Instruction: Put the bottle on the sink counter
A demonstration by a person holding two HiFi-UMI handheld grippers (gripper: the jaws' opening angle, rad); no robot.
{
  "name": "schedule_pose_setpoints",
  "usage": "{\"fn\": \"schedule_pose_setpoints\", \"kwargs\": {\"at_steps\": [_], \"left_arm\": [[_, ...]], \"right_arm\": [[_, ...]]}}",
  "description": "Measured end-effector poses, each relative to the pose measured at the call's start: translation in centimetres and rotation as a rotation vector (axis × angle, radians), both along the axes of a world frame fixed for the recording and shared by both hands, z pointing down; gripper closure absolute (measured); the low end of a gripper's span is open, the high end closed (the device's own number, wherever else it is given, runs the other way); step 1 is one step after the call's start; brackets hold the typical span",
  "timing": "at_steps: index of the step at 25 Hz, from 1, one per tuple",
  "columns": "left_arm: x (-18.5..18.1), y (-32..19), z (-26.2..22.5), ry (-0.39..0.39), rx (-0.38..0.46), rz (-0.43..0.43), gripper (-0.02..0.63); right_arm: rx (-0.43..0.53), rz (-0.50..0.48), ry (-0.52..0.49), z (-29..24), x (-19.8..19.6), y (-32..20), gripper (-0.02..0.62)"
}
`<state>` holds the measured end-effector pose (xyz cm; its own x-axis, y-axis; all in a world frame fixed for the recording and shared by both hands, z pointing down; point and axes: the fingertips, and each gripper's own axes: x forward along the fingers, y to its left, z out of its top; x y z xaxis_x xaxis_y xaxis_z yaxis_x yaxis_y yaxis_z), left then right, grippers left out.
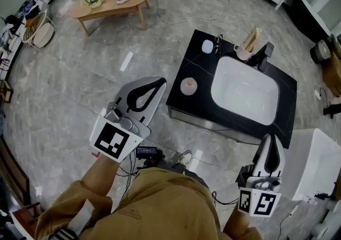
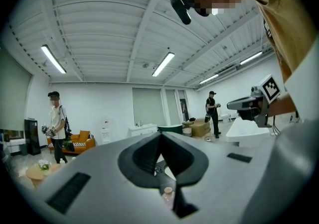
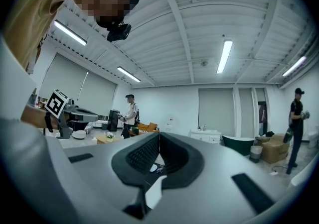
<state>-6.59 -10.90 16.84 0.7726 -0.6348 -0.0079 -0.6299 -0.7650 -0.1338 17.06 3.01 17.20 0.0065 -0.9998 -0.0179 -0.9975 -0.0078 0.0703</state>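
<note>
A pale pink bottle (image 1: 188, 86), seen from above, stands on the black sink counter (image 1: 194, 63) just left of the white basin (image 1: 245, 89). My left gripper (image 1: 158, 80) hovers over the floor a little left of the counter, its tip pointing toward the bottle, shut and empty. In the left gripper view the left gripper (image 2: 160, 134) has its jaws meeting, and the bottle (image 2: 168, 191) shows small through the gap below them. My right gripper (image 1: 269, 137) is near the counter's front right corner, shut with nothing in it. The right gripper (image 3: 159, 134) also has its jaws together in its own view.
On the counter's back edge stand a cup of utensils (image 1: 246, 48), a black faucet (image 1: 265, 55) and a small dish (image 1: 207, 47). A wooden coffee table (image 1: 111, 1) stands far left. A white box (image 1: 319, 164) is at right. Cables lie on the floor. People (image 2: 56, 126) stand across the room.
</note>
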Motion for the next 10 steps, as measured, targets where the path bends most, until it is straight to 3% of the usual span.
{"fn": "schedule_pose_setpoints", "kwargs": {"at_steps": [10], "left_arm": [[-2.2, 1.1, -2.0, 0.022, -0.002, -0.032, 0.603]], "right_arm": [[0.017, 0.024, -0.01, -0.9, 0.7, 0.3, 0.589]]}}
